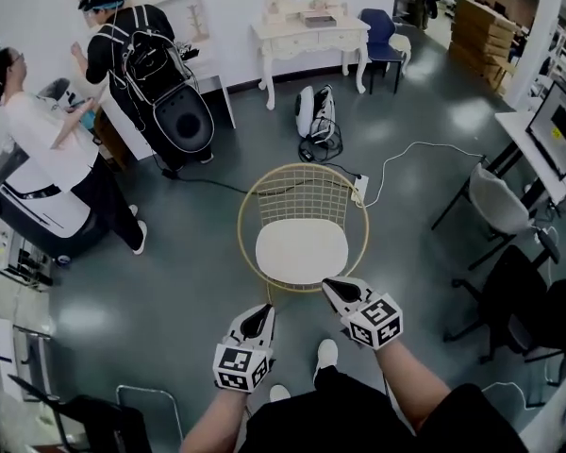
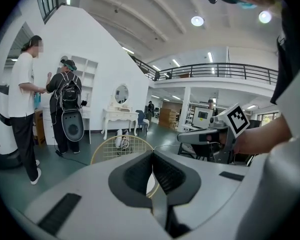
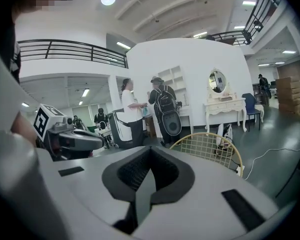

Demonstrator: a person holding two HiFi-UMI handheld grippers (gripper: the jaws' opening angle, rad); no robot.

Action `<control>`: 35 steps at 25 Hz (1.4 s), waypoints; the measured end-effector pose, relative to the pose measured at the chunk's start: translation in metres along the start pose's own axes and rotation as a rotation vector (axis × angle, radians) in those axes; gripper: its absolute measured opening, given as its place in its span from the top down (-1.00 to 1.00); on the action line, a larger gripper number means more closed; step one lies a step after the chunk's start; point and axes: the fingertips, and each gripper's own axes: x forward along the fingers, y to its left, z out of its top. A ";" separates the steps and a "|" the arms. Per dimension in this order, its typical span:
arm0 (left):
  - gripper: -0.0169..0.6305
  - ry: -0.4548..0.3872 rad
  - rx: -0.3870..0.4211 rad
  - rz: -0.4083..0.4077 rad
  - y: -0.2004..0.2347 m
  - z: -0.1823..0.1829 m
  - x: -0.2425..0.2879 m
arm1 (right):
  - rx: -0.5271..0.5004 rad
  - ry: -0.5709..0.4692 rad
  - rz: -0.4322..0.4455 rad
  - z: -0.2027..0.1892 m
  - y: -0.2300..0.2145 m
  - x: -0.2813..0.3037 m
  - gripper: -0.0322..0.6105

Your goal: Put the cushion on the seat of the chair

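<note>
Floor (image 1: 198,243): dark grey-green, glossy. Standing on it:
- gold wire chair (image 1: 307,182), centre, with a white cushion (image 1: 301,251) lying on its seat
- white power strip (image 1: 360,189) with cable (image 1: 406,151), just beside that chair
- white dressing table (image 1: 309,34), far side
- blue chair (image 1: 380,31), beside the dressing table

Wire chair back (image 1: 304,194) walls the far side; near side open

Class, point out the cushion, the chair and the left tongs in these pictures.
cushion (image 1: 301,251), head view, middle of its white top.
chair (image 1: 303,165), head view, gold rim atop the backrest.
left tongs (image 1: 264,311), head view, the shut tips, nothing between them.
</note>
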 end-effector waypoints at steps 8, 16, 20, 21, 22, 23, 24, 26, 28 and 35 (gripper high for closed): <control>0.90 0.015 0.009 -0.080 0.003 -0.038 -0.086 | 0.023 -0.011 -0.075 -0.028 0.100 -0.024 0.87; 0.90 0.015 0.015 -0.157 -0.005 -0.059 -0.132 | 0.008 -0.026 -0.137 -0.043 0.164 -0.053 0.87; 0.90 0.006 0.032 -0.185 -0.006 -0.053 -0.137 | -0.002 -0.033 -0.158 -0.042 0.174 -0.057 0.87; 0.90 0.004 0.036 -0.192 -0.007 -0.051 -0.137 | -0.002 -0.035 -0.162 -0.041 0.174 -0.057 0.87; 0.90 0.001 0.039 -0.198 -0.008 -0.050 -0.137 | -0.003 -0.037 -0.166 -0.041 0.175 -0.058 0.87; 0.90 -0.002 0.043 -0.202 -0.010 -0.048 -0.137 | -0.006 -0.038 -0.167 -0.040 0.176 -0.059 0.87; 0.90 -0.004 0.050 -0.204 -0.010 -0.047 -0.137 | -0.009 -0.039 -0.168 -0.040 0.176 -0.060 0.87; 0.90 -0.009 0.059 -0.202 -0.010 -0.043 -0.136 | -0.013 -0.041 -0.166 -0.038 0.178 -0.059 0.87; 0.90 -0.015 0.058 -0.199 -0.010 -0.041 -0.135 | -0.017 -0.039 -0.161 -0.038 0.179 -0.059 0.87; 0.90 -0.019 0.058 -0.195 -0.009 -0.039 -0.134 | -0.019 -0.034 -0.153 -0.040 0.180 -0.058 0.87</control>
